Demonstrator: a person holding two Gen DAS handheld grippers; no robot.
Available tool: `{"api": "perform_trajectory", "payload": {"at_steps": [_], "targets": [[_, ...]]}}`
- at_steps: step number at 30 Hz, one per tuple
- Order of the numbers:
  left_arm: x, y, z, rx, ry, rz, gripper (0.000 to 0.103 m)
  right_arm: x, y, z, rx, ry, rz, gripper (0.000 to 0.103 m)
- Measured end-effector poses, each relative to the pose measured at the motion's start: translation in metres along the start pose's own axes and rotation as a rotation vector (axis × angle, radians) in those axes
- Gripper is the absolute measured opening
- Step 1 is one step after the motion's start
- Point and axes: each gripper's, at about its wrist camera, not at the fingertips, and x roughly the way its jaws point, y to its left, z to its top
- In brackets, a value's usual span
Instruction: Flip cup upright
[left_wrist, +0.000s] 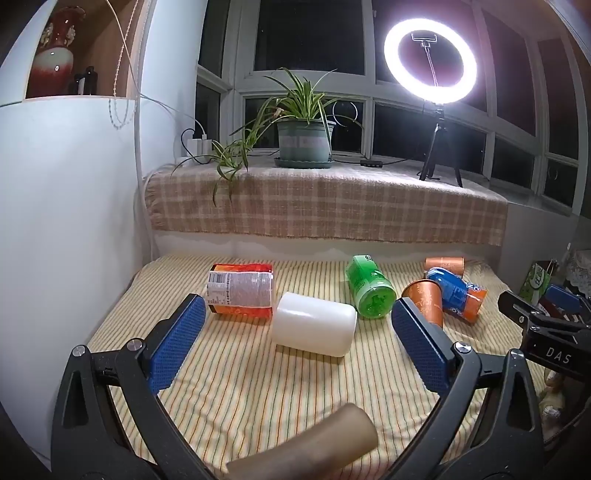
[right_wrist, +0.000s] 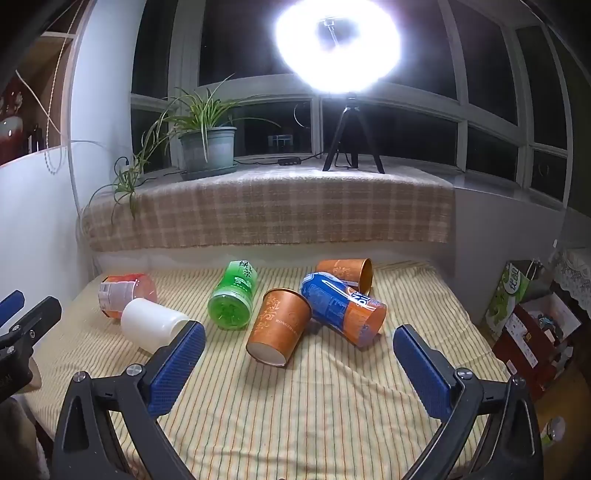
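Observation:
Several cups lie on their sides on a striped cloth (left_wrist: 258, 387). A white cup (left_wrist: 314, 324) lies between the fingers of my open left gripper (left_wrist: 297, 317); it also shows in the right wrist view (right_wrist: 151, 325). A tan cup (left_wrist: 306, 446) lies close under the left gripper. An orange paper cup (right_wrist: 279, 326) lies ahead of my open, empty right gripper (right_wrist: 299, 345), base toward me. A blue-orange cup (right_wrist: 343, 308), a second orange paper cup (right_wrist: 345, 273), a green cup (right_wrist: 233, 295) and a red-orange cup (right_wrist: 123, 293) lie around it.
A ledge covered by a checked cloth (left_wrist: 325, 206) stands behind the table, with a potted plant (left_wrist: 304, 138) and a ring light on a tripod (left_wrist: 430, 59). A white wall (left_wrist: 66, 221) is at left. Boxes and bags (right_wrist: 524, 314) stand at the right.

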Motion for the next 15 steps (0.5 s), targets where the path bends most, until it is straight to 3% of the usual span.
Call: {"api": "perform_trajectory", "payload": {"at_steps": [15], "targets": [[0.0002,-0.0002,-0.0001,0.005,-0.008,0.002,0.102,-0.0014,-0.0098,-0.0028,0.04,0.017,-0.006,0.103]]}}
